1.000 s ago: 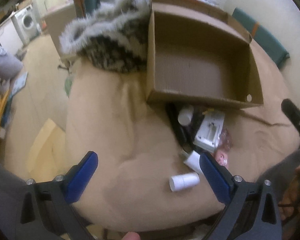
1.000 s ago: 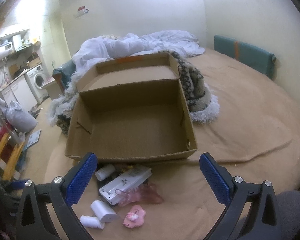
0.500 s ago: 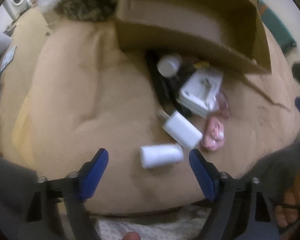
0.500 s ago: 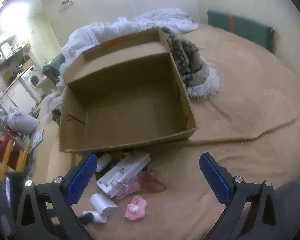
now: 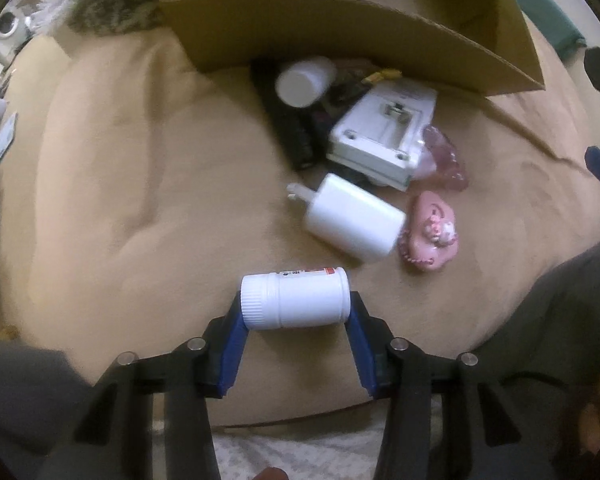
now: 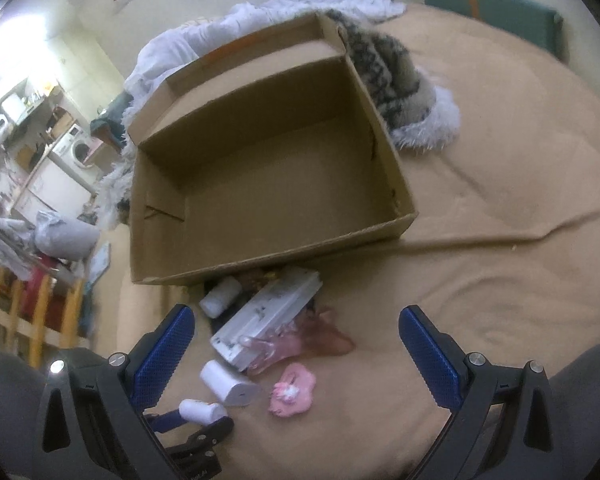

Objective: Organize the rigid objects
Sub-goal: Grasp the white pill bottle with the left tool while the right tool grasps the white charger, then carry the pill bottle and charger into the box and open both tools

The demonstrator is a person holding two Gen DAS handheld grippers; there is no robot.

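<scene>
**Left jaws closing on the lying bottle**

My left gripper pointed straight down with its blue pads on the two ends of the white bottle, which lay on its side on the tan blanket at the near edge of the pile. The pads looked to be touching cap and base, so I read it as clamped, though lightly. My right gripper hung wide open with nothing between its jaws, over the pile in front of the empty cardboard box.

What worried me: the bottle was held end to end, along its smooth length, and the bedding under it was soft. If I lifted too soon, I judged it could pivot or squirt out and roll toward the bed's edge. The white charger and pink clip sat near enough that a sideways drag could nudge them.

Compared with a second earlier, the left jaws had just been closing from nearly full spread, and the bottle, then lying loose ahead of the fingers, now sat between them. The box also filled far less of the left view.
</scene>
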